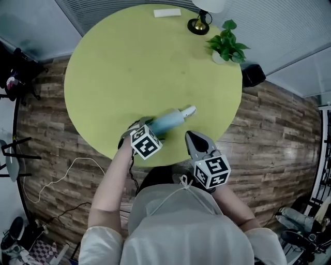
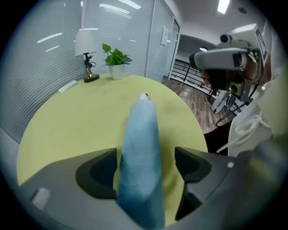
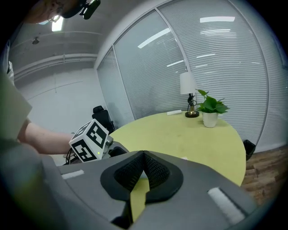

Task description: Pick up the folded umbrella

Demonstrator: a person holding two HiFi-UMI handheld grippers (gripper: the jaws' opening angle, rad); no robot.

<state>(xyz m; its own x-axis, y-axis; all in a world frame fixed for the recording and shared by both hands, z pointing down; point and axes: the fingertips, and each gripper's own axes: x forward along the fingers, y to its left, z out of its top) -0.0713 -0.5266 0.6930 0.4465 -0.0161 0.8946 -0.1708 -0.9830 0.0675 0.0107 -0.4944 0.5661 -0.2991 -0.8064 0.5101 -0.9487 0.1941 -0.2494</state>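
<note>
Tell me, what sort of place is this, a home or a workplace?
Most likely an office meeting room: a round yellow-green table, glass partition walls with horizontal blinds around it, and a small white-shaded table lamp near a potted green plant.

Pale grey short-sleeved top [image 1: 176,222] w/ white drawstring [image 1: 182,187]. Grey plastic left gripper [image 2: 146,164] and right gripper [image 3: 143,155] — black pads [image 3: 157,173], each w/ white cube [image 1: 212,172], black square markers.

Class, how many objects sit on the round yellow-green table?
4: a blue folded umbrella near the person's edge; at the far edge, a white flat block, a white-shaded table lamp and a green potted plant. Nothing seems hidden.
</note>
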